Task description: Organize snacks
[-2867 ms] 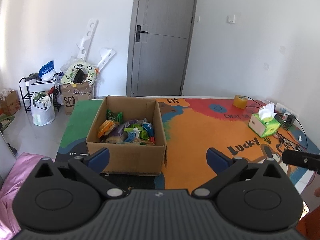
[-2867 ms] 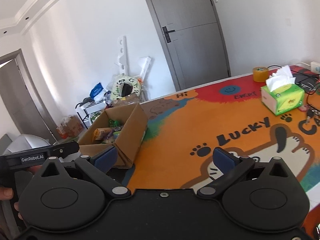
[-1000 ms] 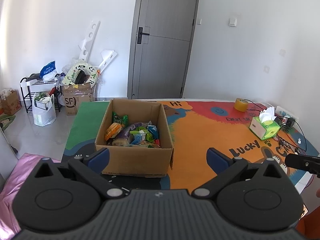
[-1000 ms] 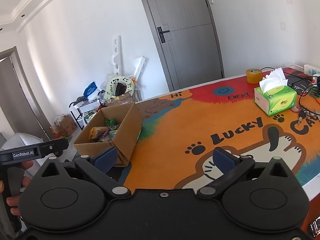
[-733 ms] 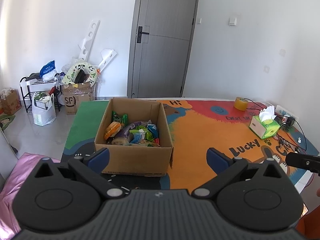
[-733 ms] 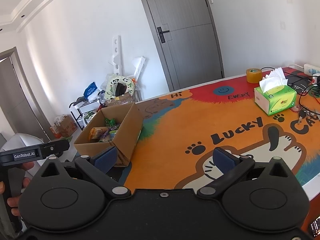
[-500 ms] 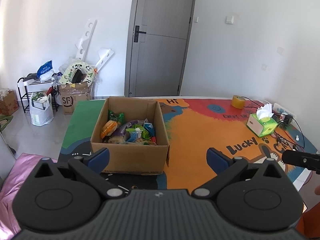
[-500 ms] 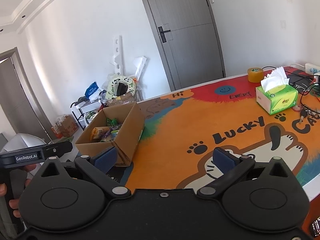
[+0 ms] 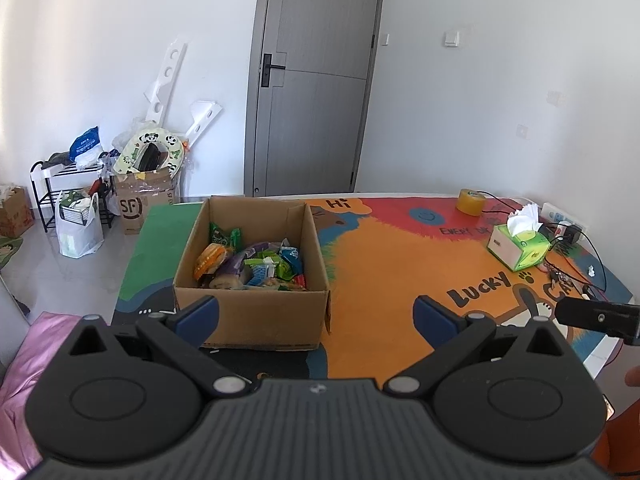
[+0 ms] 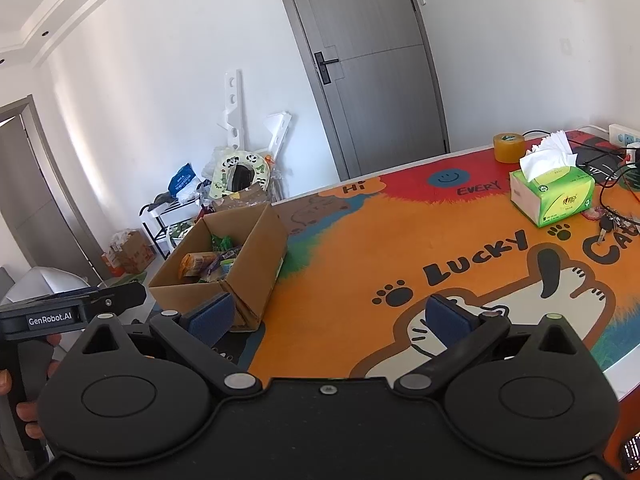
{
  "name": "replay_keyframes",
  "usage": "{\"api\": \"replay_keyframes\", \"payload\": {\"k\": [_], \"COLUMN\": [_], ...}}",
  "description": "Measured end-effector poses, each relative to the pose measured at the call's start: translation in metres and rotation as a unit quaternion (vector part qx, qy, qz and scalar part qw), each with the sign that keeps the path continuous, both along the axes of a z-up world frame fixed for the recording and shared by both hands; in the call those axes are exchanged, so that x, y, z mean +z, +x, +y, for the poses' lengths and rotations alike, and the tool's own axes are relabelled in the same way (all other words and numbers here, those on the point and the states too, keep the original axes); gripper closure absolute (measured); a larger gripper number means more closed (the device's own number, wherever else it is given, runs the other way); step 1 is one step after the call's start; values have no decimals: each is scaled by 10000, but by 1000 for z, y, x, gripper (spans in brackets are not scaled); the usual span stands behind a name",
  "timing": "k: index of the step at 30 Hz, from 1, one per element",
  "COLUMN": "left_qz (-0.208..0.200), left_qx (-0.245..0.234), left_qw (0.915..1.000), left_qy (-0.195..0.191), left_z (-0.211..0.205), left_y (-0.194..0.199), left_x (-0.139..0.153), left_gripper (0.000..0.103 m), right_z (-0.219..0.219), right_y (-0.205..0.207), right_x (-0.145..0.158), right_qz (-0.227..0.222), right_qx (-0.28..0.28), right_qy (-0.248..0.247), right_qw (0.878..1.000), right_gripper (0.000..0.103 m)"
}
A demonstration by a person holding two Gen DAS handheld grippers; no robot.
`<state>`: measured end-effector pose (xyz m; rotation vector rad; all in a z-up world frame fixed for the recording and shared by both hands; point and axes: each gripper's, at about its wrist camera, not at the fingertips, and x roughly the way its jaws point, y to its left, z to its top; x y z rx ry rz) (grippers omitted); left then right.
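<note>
Though open-topped, snack box [image 9: 256,312] upright

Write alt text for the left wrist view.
An open cardboard box full of snack packets sits on a colourful cartoon table mat, framed by the open, empty left gripper. A green tissue box stands far right.

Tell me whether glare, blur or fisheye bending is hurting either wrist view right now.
Left wrist view: sharp, evenly daylit, snacks in the cardboard box readable; door bows slightly, corners vignetted. Right wrist view: also sharp, no glare on the mat; stronger tilt and bending, and the box looks small.
</note>
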<state>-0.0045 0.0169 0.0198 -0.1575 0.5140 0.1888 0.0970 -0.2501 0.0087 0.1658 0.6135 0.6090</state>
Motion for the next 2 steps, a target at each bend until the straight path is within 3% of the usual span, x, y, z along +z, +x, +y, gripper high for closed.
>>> {"api": "replay_keyframes", "payload": {"k": [2], "left_qz": [13], "left_qx": [4], "left_qw": [10000], "left_qy": [-17], "left_z": [0], "left_y": [0], "left_x": [0], "left_gripper": [1], "right_z": [0], "right_y": [0], "right_x": [-1], "right_qz": [7], "right_qx": [0], "right_qy": [-12], "right_qw": [10000], "right_gripper": [0]}}
